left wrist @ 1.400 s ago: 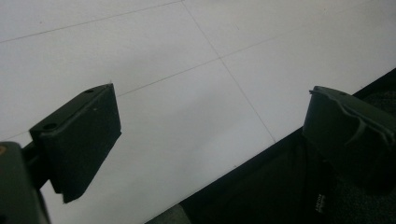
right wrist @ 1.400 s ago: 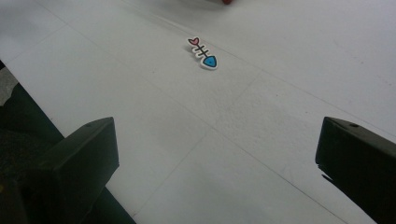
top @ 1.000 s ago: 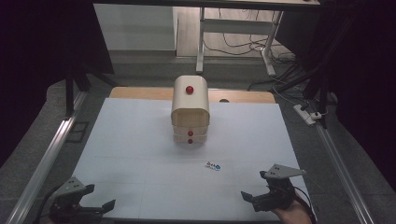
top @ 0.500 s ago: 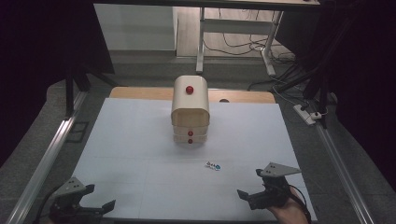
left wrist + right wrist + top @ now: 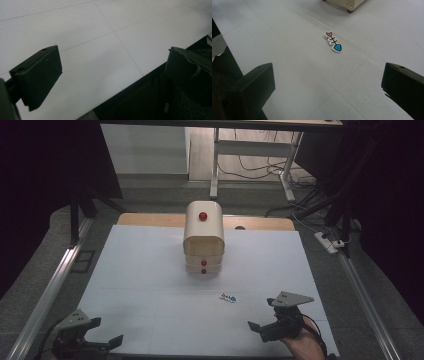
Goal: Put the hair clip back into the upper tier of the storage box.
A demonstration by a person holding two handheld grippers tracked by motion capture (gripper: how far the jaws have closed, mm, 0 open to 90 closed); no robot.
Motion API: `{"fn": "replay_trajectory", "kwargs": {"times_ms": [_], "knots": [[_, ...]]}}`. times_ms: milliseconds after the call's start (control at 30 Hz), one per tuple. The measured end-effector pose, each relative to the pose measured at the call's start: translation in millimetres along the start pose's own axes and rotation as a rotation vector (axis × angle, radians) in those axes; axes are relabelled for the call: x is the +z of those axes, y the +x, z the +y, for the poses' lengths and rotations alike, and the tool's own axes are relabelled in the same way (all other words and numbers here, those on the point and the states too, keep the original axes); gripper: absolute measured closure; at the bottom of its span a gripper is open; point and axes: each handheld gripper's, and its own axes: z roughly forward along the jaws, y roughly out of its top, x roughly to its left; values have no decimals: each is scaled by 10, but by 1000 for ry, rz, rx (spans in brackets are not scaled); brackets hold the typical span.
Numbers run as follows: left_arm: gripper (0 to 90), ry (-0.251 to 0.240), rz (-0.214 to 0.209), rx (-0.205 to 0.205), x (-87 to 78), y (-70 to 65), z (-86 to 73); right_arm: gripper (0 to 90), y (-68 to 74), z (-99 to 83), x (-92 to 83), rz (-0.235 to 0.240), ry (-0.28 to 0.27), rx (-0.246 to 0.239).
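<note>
Right hand-held gripper [image 5: 261,330] gapes wide near the fish-bone sticker [image 5: 334,41] on the white bench [image 5: 150,285]; left hand-held gripper [image 5: 102,344] also wide, near-left corner

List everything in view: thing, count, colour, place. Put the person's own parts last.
fish-bone sticker: one, blue head, black bones, pink tail; flat on the white table cover, in front of the drawer box.
drawer box: one, cream with three red knobs; middle of the table, toward the far edge.
table cover: one, white; spread over the wooden table.
power strip: one, white; floor, right of the table.
desk frame: one, white; floor beyond the table.
left gripper: one, black, open; near left corner.
right gripper: one, black, open; near right, short of the sticker.
hand: one; holding the right gripper.
</note>
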Motion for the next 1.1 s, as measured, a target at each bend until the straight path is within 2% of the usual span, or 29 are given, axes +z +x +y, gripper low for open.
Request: {"fn": "replay_trajectory", "kwargs": {"times_ms": [133,300,500,700,933,1033,1100], "knots": [[13,-3,-1,3,-3,-3,-1,0,-10,26,43,8,-7,2],[10,-7,-2,2,-6,-3,-2,0,-12,50,108,43,-2,20],[9,-12,-6,-6,-12,8,-3,0,-16,72,169,43,11,14],[9,-10,-12,0,-11,9,-2,0,-38,115,251,63,7,20],[13,2,-24,7,2,9,3,0,-64,170,377,66,34,-1],[13,4,-24,4,5,11,5,0,-76,202,456,51,61,-27],[13,4,-25,1,5,15,4,0,-79,207,472,47,66,-26]]}}
